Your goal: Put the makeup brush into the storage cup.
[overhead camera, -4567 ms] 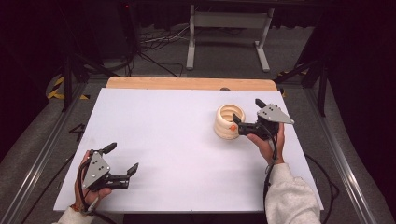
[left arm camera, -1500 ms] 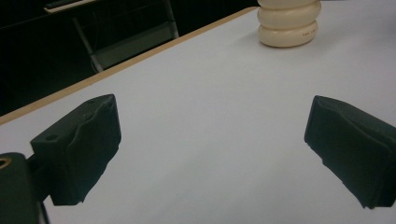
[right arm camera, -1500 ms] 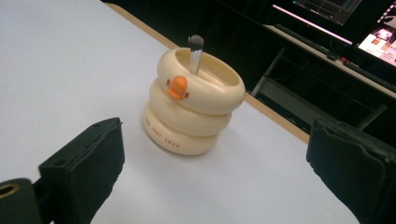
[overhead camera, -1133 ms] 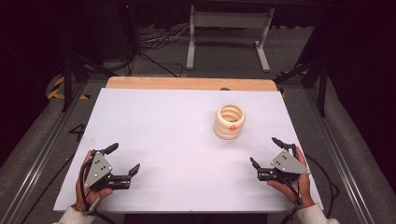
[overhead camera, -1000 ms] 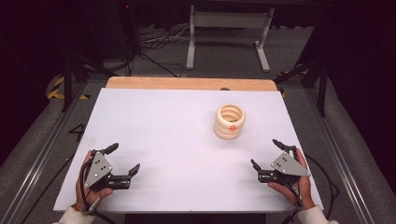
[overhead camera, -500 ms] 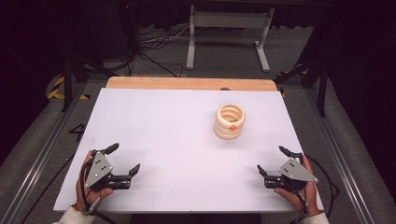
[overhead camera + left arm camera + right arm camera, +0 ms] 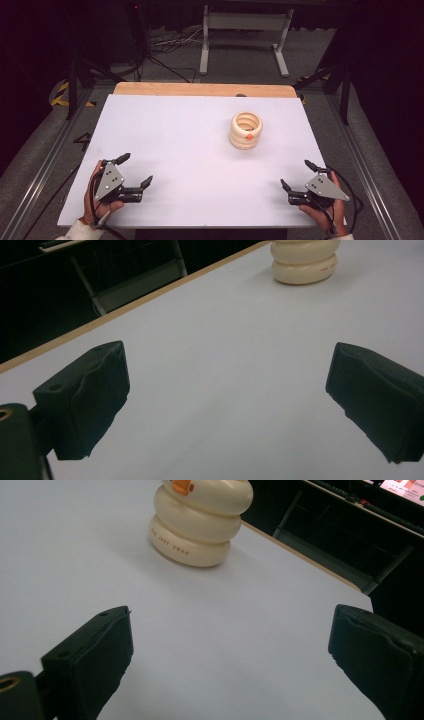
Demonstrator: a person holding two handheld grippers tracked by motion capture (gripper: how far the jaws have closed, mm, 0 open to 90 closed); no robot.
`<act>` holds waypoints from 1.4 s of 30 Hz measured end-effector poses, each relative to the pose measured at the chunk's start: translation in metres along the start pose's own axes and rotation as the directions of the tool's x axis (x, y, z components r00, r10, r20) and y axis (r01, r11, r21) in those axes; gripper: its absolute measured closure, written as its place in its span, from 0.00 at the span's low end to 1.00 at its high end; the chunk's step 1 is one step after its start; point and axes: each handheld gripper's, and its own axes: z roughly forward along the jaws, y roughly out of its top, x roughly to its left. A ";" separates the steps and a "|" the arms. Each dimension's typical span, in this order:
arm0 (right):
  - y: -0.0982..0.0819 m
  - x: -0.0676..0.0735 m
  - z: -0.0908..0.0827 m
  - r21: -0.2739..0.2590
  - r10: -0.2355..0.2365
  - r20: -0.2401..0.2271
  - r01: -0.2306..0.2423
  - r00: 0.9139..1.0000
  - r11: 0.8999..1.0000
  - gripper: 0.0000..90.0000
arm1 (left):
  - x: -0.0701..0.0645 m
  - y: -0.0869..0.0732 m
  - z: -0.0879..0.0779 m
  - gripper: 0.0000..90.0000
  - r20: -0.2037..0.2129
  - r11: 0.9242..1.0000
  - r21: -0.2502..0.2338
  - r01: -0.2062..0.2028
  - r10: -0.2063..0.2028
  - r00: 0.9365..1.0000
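Cream ringed holder (image 7: 245, 129), a stack of rounded cream rings with a small orange mark on its front, stands upright on the white surface (image 7: 190, 165) in the upper right of the high view, with nothing touching it. In the right gripper view it sits at the top, left of centre, small lettering along its lowest ring (too fine to read); in the left gripper view its two lowest rings show at the top right edge.

Well apart from it, at the lower right of the high view, the right hand-held gripper (image 7: 299, 176) rests near the surface's front edge, its jaws spread wide with bare surface between them. At the lower left, the left hand-held gripper (image 7: 134, 170) lies the same way, jaws apart and holding nothing.

Judging by how things lie, the holder looks set down and released, and both hands seem parked at the near corners. If placing it upright was the aim, that part appears done; nothing visible suggests a step in hand, and no other loose thing lies on the surface to work with.
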 end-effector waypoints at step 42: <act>0.008 -0.004 -0.008 -0.062 0.042 0.019 -0.041 0.999 0.997 0.06 | -0.003 0.002 0.002 0.05 0.009 1.000 0.005 -0.030 0.030 1.000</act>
